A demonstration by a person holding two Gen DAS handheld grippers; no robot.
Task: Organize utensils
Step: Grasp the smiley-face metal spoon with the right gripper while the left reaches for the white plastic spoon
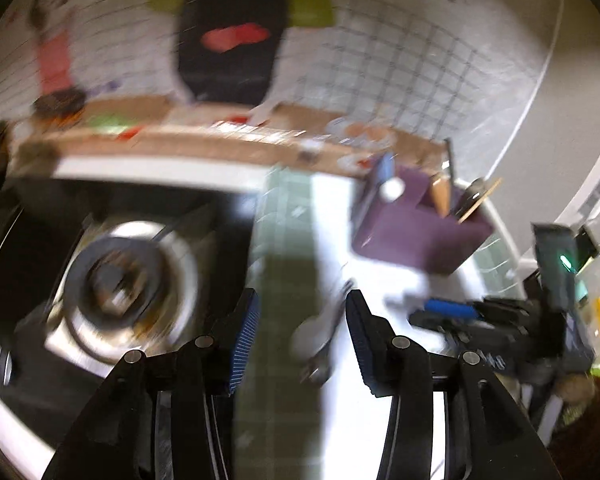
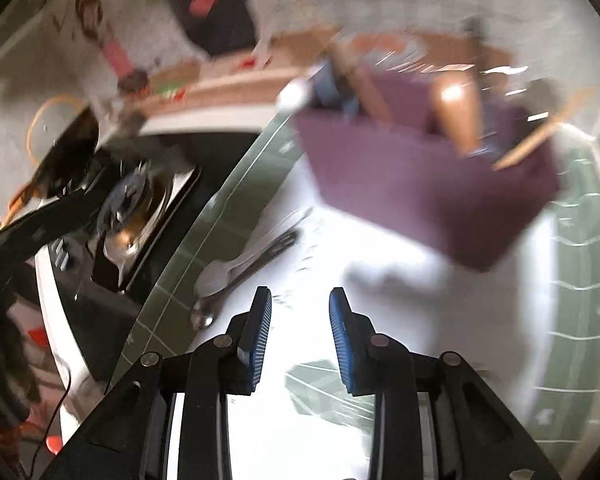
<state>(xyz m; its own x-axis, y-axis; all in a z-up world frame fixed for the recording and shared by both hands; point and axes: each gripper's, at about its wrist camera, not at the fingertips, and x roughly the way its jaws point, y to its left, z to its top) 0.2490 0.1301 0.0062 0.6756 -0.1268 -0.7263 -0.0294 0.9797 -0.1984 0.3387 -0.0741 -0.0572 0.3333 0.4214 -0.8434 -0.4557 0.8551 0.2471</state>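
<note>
Two tongs spread apart, both empty, over the white table.
Left tongs point(image 1: 302, 338) hang above white spoon point(image 1: 314, 336); right tongs point(image 2: 300, 330) grip nothing, spoon and metal utensils point(image 2: 256, 260) left of them, purple holder point(image 2: 432, 184) upper right.

There are two spoons point(image 2: 220, 272) on the white surface, one purple holder point(image 2: 432, 184), and two grippers point(image 2: 300, 332).

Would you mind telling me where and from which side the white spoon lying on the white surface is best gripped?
Probably the handle of the white spoon, from above. It lies flat beside a metal utensil, bowl towards the cameras and handle running away towards the purple organizer. The handle is the narrow part, so jaws set across it should fit. The left gripper, open, already hangs over it. Blur hides finer detail.
</note>
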